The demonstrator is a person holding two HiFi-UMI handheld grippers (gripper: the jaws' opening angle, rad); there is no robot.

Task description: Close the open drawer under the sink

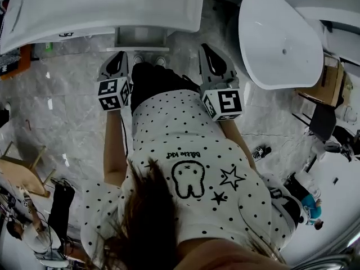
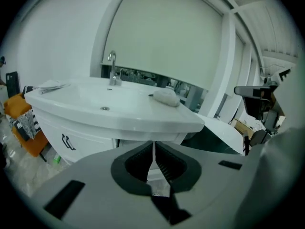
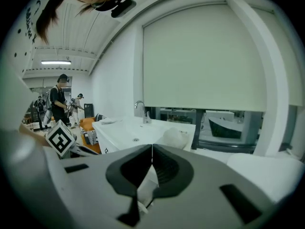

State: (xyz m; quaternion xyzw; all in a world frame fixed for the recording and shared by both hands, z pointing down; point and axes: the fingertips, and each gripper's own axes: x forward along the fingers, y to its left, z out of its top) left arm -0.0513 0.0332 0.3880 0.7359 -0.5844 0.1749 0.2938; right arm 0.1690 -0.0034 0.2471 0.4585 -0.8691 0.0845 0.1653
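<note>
In the head view the white sink (image 1: 101, 7) runs along the top edge. An open drawer (image 1: 140, 37) sticks out from under its rim toward the person's feet. My left gripper (image 1: 118, 58) hangs just left of the drawer's front, and my right gripper (image 1: 211, 52) just right of it. Both point at the sink unit. The left gripper view has the sink (image 2: 109, 109) with its faucet (image 2: 112, 70) straight ahead, and the gripper (image 2: 153, 149) is shut and empty. In the right gripper view the gripper (image 3: 151, 151) is shut too, with nothing held.
A white cabinet door with a black handle (image 2: 66, 141) sits under the sink's left part. A white lump (image 2: 166, 97) lies on the sink top. A white oval tub (image 1: 278, 38) stands to the right. Orange boxes (image 2: 26, 123) are on the left, and people (image 3: 59, 104) stand far off.
</note>
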